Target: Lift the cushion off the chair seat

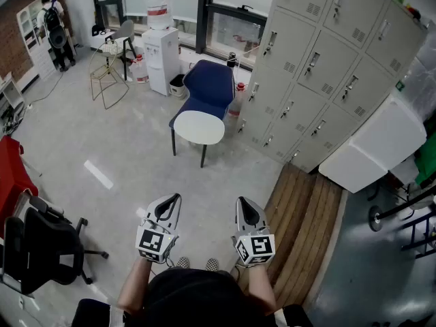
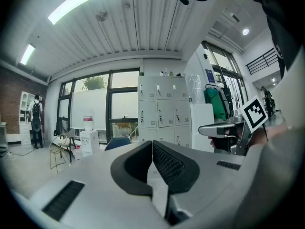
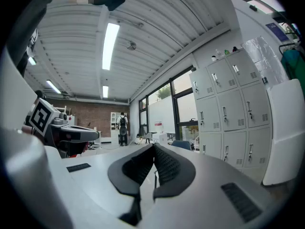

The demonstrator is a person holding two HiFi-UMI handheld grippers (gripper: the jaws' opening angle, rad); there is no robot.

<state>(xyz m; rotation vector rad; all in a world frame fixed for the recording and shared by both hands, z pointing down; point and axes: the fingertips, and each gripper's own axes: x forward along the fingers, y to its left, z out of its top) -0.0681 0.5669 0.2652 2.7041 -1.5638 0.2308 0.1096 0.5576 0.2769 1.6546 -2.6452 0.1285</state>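
Holds left gripper point(image 1: 176, 197) and right gripper point(image 1: 243, 201) side by side low in the head view, both pinched fully together on nothing. Finds the cushion point(image 1: 199, 127) well apart from both, flat on the seat of a blue chair point(image 1: 210, 87): a white oval, long axis running left to right, seat front turned toward the grippers. Shows a red label on a water bottle point(image 1: 158, 10) beyond, print too small to read

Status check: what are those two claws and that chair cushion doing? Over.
Left gripper, right gripper shut, empty. White cushion on blue chair seat, untouched. Nothing in between.
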